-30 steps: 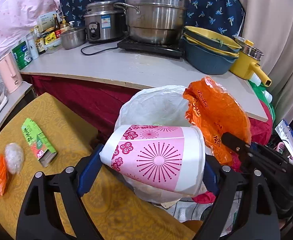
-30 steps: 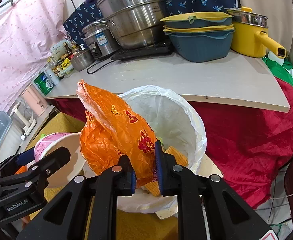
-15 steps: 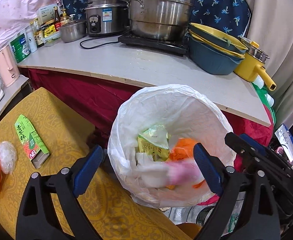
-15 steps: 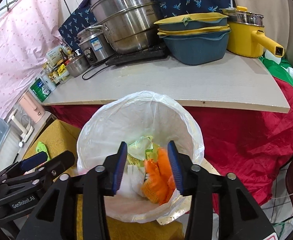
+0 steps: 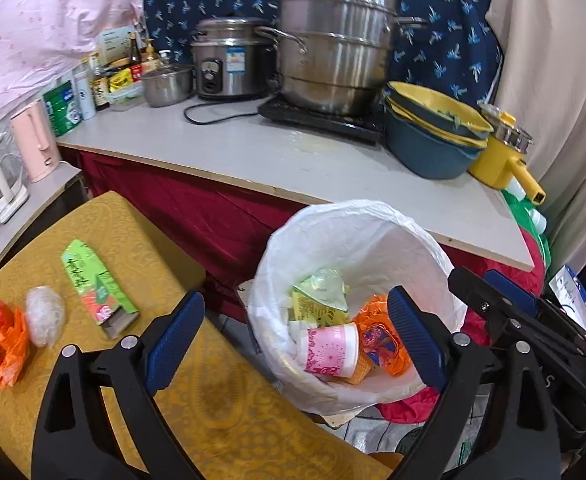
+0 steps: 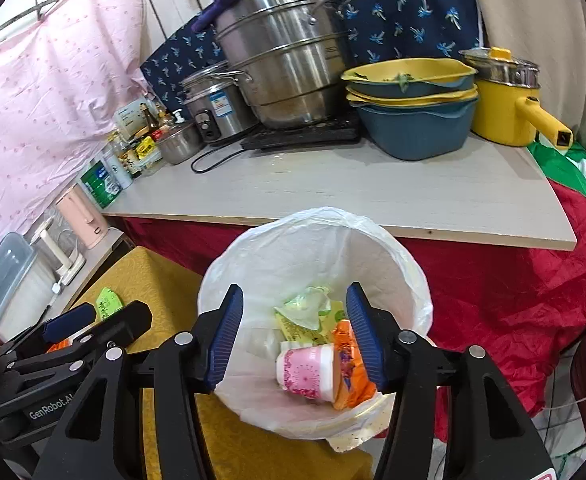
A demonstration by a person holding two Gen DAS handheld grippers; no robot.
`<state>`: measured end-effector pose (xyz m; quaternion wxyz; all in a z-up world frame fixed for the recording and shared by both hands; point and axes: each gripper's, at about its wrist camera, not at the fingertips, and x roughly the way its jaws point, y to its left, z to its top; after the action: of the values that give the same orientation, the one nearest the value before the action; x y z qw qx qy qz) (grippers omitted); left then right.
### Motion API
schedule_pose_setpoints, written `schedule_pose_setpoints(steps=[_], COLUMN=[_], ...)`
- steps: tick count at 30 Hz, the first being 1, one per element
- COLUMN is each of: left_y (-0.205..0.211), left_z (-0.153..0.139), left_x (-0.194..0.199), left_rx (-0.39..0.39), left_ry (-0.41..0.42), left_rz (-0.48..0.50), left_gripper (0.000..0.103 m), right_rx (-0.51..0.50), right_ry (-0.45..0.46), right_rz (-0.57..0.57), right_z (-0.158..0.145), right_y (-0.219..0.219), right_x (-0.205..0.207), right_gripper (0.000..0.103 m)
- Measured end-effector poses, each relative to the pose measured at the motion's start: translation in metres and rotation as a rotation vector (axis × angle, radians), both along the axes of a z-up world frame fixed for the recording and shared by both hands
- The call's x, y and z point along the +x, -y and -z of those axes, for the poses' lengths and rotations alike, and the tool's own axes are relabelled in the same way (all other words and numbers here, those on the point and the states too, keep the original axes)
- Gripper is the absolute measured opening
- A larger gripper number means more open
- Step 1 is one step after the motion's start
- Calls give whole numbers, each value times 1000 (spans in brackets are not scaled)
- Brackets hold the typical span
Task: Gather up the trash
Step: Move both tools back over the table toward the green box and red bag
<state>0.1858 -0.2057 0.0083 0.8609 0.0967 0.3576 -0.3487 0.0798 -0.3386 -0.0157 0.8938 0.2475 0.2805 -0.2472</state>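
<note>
Left gripper (image 5: 293,336) hovering over lined bin (image 5: 373,224), jaws gaping wide, gripping nothing. Right gripper (image 6: 295,336) jaws opening, empty. Pink cup (image 5: 331,350), orange bag (image 5: 381,340) lying inside bin.

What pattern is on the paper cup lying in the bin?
The paper cup is white with pink starburst and floral prints; this shows best in the left wrist view.

Light: bright, even, soft — source not visible. Shadows: faint, beneath the left gripper (image 5: 293,340) on the yellow tablecloth (image 5: 221,408). Glare: mild sheen on the steel steamer pot (image 5: 333,44) far beyond the tongs. Focus: sharp throughout, no motion blur. Distortion: strong fisheye — counter edge (image 6: 333,222) bows, dark vignette rings both views.
</note>
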Motion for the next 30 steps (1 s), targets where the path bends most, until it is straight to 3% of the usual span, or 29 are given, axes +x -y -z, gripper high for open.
schedule_pose_setpoints(steps=[15,30], left_y=[-109,-265], left_z=[-31,-8], left_x=[12,41], left_rx=[-39,-7], left_ry=[57,10], left_rz=[-170,-457], left_gripper=[94,94], right_rx=[-59,-89], right_ry=[9,-45], right_rz=[-175,-394], right_z=[-31,-26], right_y=[-92,-204], right_x=[44,104], right_gripper=[62,65])
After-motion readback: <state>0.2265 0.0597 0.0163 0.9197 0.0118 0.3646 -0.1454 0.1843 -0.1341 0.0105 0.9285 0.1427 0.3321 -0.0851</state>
